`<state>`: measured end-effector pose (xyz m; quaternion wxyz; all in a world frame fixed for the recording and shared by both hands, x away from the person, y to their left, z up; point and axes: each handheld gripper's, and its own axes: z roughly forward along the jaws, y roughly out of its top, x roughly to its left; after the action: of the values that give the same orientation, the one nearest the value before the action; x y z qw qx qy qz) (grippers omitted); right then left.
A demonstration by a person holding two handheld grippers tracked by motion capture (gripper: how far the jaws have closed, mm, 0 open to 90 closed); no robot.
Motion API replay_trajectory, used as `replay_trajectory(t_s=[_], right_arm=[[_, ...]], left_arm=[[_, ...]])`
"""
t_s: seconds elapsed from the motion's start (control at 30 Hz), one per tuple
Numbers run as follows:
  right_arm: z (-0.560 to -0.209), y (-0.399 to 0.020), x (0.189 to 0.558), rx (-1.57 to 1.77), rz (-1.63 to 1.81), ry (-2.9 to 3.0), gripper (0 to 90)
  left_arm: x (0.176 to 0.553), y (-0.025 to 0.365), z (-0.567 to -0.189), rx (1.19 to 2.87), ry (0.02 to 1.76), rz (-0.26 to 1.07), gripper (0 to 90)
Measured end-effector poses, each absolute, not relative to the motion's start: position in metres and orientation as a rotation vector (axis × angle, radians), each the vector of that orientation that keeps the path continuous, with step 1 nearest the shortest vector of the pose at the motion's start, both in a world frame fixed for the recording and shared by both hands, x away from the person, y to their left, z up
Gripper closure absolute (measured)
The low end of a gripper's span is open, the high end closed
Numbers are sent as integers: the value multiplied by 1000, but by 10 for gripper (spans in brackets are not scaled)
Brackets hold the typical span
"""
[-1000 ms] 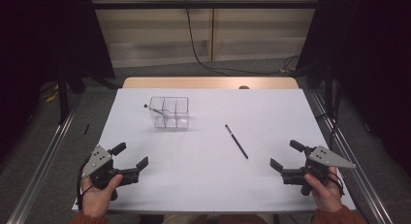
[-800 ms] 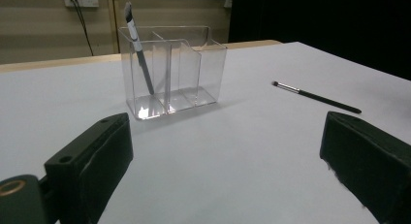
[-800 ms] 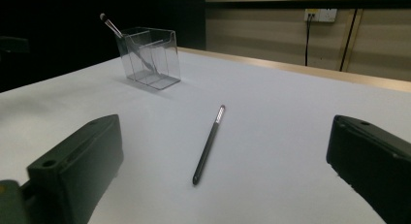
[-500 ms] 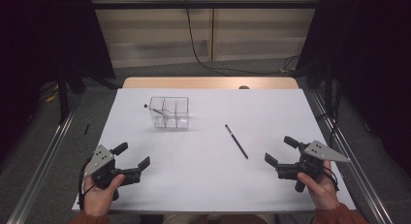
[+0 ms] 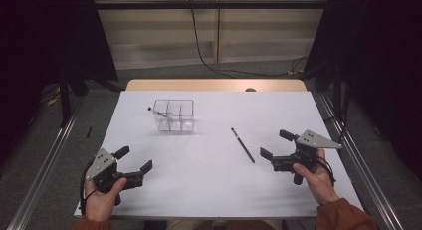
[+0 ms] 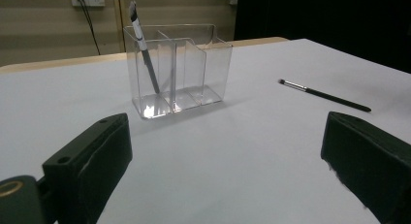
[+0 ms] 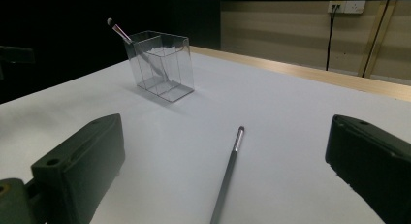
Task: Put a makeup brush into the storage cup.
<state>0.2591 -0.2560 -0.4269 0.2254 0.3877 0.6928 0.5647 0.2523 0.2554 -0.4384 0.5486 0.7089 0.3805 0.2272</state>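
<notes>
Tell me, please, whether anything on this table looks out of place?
One brush lies loose on the white table, apart from the clear organizer, where another brush stands leaning in an end compartment. Nothing looks spilled or damaged.

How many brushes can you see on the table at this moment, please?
2. One brush stands tilted in the left end compartment of the clear holder. The other brush lies flat on the white table, just ahead of the open right gripper.

Loose brush (image 7: 227,178) handle cut off at the bottom edge of the right gripper view. Bristle tip (image 5: 232,130) too small to tell in high view. Organizer (image 5: 173,115) dividers hard to separate there.
</notes>
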Motion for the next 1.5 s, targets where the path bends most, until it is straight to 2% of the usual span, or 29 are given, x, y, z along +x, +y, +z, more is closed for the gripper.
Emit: replay_trajectory(t_s=[0.2, 0.77, 1.23, 1.27, 1.33, 1.5], right_arm=[[-419, -247, 276, 1052, 1534, 1986, 28], [-406, -220, 313, 1048, 1373, 2233, 20], [-423, -212, 338, 1194, 1127, 2499, 17], [-425, -211, 339, 1191, 1115, 2530, 24], [-426, -208, 340, 1174, 1046, 2533, 97], [-426, -202, 347, 1160, 974, 2609, 68]], left_arm=[[252, 255, -438, 1670, 910, 508, 43], [254, 254, -438, 1683, 872, 536, 41], [258, 254, -439, 1689, 869, 529, 41], [258, 254, -439, 1696, 867, 532, 41], [259, 254, -440, 1697, 864, 533, 40], [259, 253, -439, 1698, 863, 534, 41]])
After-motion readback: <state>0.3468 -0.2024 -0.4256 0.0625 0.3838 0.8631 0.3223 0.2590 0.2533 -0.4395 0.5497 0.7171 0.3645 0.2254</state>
